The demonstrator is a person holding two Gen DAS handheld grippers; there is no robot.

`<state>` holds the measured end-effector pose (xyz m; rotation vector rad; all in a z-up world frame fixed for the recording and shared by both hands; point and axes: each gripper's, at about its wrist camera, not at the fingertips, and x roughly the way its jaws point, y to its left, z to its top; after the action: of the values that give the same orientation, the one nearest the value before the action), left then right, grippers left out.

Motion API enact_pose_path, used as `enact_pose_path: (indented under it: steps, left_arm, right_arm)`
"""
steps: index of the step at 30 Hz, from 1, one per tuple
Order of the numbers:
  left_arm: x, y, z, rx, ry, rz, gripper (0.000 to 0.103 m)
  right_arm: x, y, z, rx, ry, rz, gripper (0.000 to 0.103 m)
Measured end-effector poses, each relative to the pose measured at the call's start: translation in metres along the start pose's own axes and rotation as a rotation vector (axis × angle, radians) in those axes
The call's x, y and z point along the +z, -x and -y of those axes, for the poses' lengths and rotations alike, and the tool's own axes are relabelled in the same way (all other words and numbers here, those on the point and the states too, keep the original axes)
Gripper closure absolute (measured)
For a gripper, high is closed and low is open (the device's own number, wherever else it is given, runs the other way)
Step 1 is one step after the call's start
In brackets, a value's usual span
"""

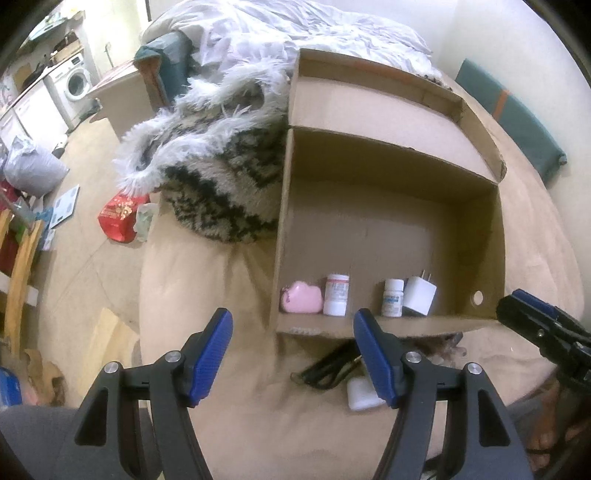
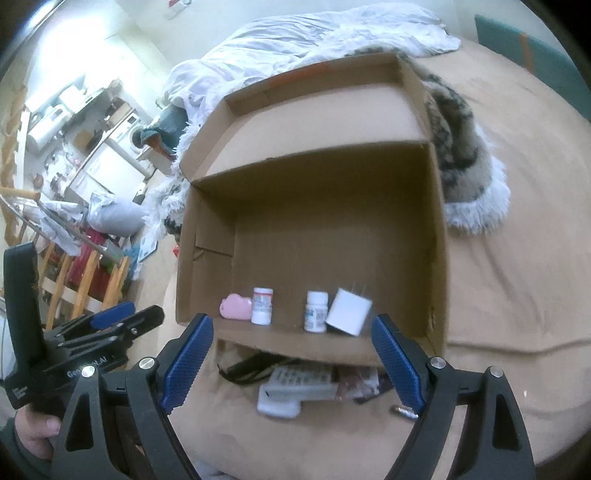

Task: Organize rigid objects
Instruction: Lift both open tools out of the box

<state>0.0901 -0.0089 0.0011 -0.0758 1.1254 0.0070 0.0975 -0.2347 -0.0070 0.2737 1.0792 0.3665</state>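
An open cardboard box sits on a beige bed. Along its near wall stand a pink case, a white pill bottle with a red label, a smaller white bottle with a blue label and a white charger plug. In front of the box lie a black cable, a white remote and a small metal cylinder. My left gripper and right gripper are both open and empty, just short of the box.
A furry patterned blanket and a white duvet lie behind and beside the box. A red bag lies on the floor left of the bed. A wooden rack stands at the left.
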Motion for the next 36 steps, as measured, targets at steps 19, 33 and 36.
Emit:
enact_pose_path:
  steps: [19, 33, 36]
  left_arm:
    - [-0.041, -0.055, -0.038, 0.042, 0.140, -0.129, 0.038]
    - [-0.022, -0.139, 0.000, 0.078, 0.079, -0.226, 0.031]
    - [-0.023, -0.152, -0.001, 0.058, 0.115, -0.257, 0.026]
  right_arm:
    - [-0.042, -0.016, 0.049, -0.078, -0.147, -0.065, 0.010]
    - [-0.052, -0.029, 0.094, -0.097, -0.304, -0.160, 0.010]
    - [-0.051, -0.039, 0.095, -0.115, -0.304, -0.194, 0.010]
